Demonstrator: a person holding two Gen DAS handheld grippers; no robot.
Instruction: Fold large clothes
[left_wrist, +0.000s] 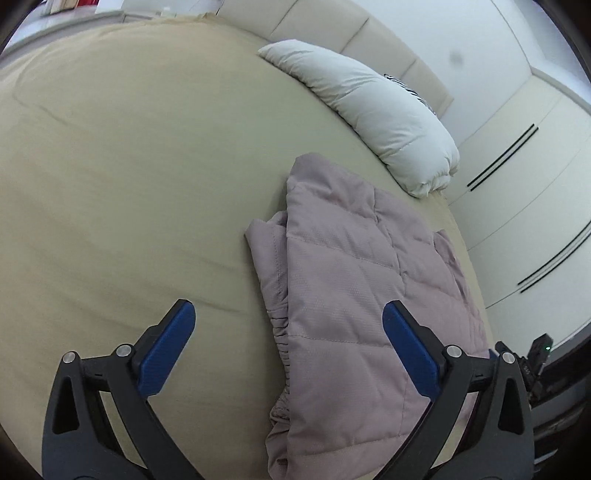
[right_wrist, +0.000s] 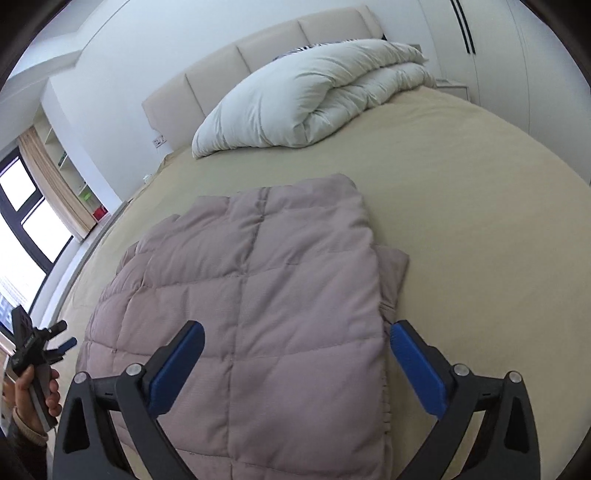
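Your puffy pink jacket lies flat on the tan bed sheet, already folded into a long shape. Its long side runs away from you, from 6 o'clock up to 12 o'clock in the right wrist view.

Your right gripper hangs right over the near part of the jacket. Its two blue fingers are spread wide apart and hold nothing. The left finger is over the cloth. The right finger sits just past the jacket's edge, at about 4 o'clock, near the bunched part that sticks out.

Your left gripper is also wide apart and holds nothing. In its view the jacket lies mostly to the 3 o'clock side. One finger is over the bare sheet and the other is over the cloth. A tucked piece with a stretchy cuff peeks out along the jacket's left edge.

Your right hand looks nearer to the middle of the jacket. I think the next fold goes along the long way, near end up toward 12 o'clock. Each hand would need to pinch a near corner first.

The white quilt sits well apart, up at 12 o'clock by the headboard.
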